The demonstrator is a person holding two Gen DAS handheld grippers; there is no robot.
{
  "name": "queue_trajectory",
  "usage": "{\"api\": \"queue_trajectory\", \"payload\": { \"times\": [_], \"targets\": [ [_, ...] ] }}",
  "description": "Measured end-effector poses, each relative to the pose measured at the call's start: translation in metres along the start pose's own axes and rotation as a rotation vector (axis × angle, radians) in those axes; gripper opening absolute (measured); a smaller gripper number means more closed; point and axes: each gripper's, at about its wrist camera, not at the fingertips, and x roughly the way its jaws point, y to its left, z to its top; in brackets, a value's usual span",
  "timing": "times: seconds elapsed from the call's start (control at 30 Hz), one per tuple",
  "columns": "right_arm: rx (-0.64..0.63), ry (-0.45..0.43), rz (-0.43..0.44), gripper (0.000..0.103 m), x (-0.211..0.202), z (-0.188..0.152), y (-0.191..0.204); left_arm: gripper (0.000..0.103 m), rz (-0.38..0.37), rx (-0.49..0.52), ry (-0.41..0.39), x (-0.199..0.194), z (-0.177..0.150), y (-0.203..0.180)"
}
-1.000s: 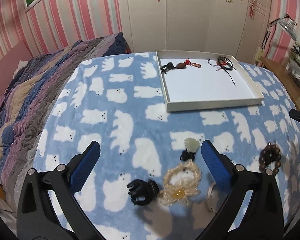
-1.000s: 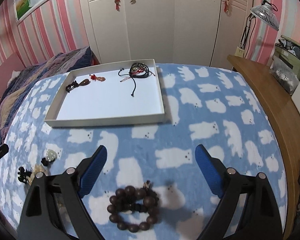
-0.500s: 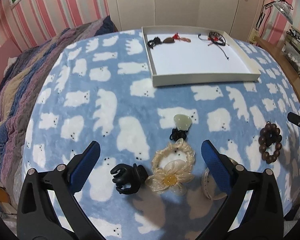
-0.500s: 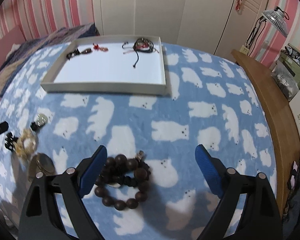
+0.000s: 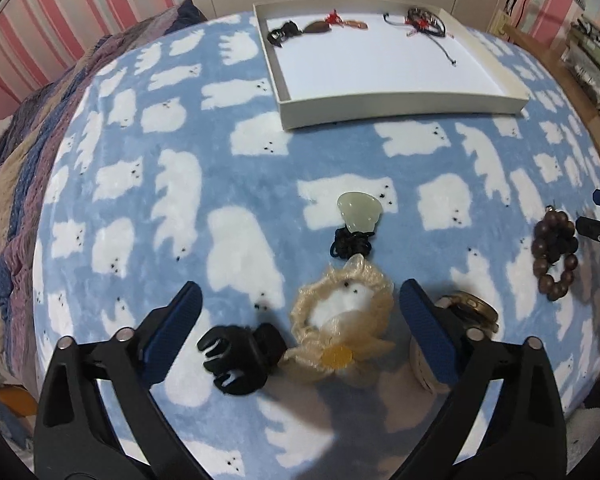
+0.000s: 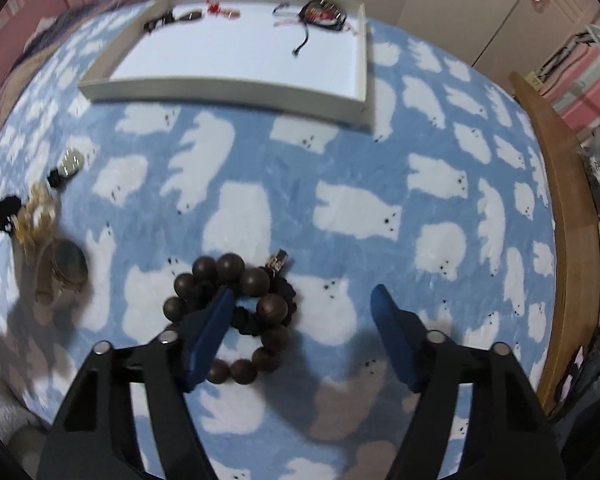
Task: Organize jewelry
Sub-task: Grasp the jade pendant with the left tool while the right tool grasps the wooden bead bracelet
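Both grippers are spread wide, grasping nothing. Between the left gripper's (image 5: pixel 300 320) fingers lie a clip (image 5: pixel 240 354) and scrunchie (image 5: pixel 342 332). The right gripper's (image 6: pixel 300 310) left finger overlaps the bracelet (image 6: pixel 236 312).

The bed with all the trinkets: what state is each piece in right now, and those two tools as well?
White tray: on the blanket, holding two corded pieces at its far end.
Wooden bead bracelet: on the blanket, one finger of the right tool over it.
Jade pendant: loose on the blanket.
Black claw clip: closed, between the fingers of the left tool.
Cream scrunchie: on the blanket.
Both tools: open, empty.
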Motion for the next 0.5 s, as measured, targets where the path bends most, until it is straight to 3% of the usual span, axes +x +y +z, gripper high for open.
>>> {"api": "queue_trajectory", "payload": {
  "times": [0.1,0.2,0.4,0.5],
  "targets": [
    [-0.032,0.045,0.01,0.058,0.008,0.001,0.005,0.089,-0.027,0.029,0.026,0.009,0.007,-0.006],
    [-0.047,0.077,0.01,0.045,0.015,0.001,0.006,0.088,-0.037,0.05,0.026,0.016,0.013,-0.013],
    [-0.04,0.106,0.037,0.039,0.023,0.004,0.005,0.082,-0.047,0.079,0.059,0.033,0.023,-0.023],
    [-0.047,0.111,0.051,0.032,0.025,0.005,0.009,0.067,-0.057,0.088,0.077,0.04,0.025,-0.026]
  ]
}}
